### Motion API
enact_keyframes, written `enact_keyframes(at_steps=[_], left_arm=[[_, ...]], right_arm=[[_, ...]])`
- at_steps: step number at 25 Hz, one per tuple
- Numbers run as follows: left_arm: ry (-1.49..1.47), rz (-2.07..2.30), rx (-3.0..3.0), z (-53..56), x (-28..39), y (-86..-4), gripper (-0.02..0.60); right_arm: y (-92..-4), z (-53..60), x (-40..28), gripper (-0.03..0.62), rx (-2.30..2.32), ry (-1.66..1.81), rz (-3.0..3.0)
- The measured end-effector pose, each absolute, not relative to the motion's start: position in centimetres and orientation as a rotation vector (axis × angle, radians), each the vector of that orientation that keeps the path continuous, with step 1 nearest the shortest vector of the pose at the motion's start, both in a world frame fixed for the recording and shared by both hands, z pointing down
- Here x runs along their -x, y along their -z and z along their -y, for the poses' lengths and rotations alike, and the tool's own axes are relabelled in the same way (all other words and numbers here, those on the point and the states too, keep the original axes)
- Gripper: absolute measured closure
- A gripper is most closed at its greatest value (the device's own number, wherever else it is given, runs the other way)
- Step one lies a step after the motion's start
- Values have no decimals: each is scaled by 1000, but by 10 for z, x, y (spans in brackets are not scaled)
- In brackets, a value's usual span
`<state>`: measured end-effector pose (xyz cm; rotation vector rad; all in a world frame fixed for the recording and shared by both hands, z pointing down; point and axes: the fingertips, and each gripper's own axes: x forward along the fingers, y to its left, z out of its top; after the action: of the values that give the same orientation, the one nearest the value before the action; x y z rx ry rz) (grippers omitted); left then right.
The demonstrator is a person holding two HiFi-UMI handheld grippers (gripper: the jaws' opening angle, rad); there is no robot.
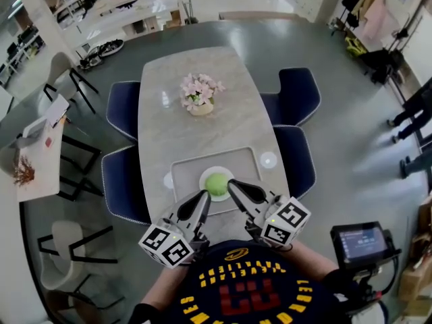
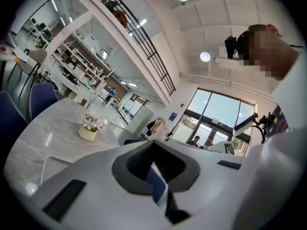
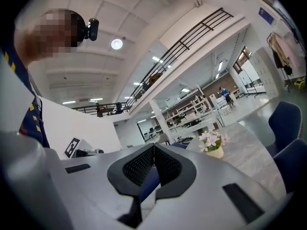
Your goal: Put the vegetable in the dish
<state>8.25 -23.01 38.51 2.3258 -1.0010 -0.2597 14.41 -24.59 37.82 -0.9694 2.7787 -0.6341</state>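
A round green vegetable lies in a white dish on a grey tray near the table's front edge. My left gripper is just in front of the dish on its left. My right gripper is just in front on its right. Both tips point at the dish, and whether they touch it is unclear. In the left gripper view the left gripper is shut on nothing and aims up over the table. The right gripper is likewise shut and empty. Neither gripper view shows the dish.
A pot of pink flowers stands mid-table, also seen as flowers and flowers. Small white discs flank the tray. Blue chairs line both sides of the marble table.
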Motion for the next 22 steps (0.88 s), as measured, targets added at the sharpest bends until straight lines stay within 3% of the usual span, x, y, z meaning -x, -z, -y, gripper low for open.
enact_keyframes(at_steps=[22], left_arm=[[227,1015,-2456,216,-94,-364,581]], right_arm=[[-370,226,-144,589,1030,489,-2811]])
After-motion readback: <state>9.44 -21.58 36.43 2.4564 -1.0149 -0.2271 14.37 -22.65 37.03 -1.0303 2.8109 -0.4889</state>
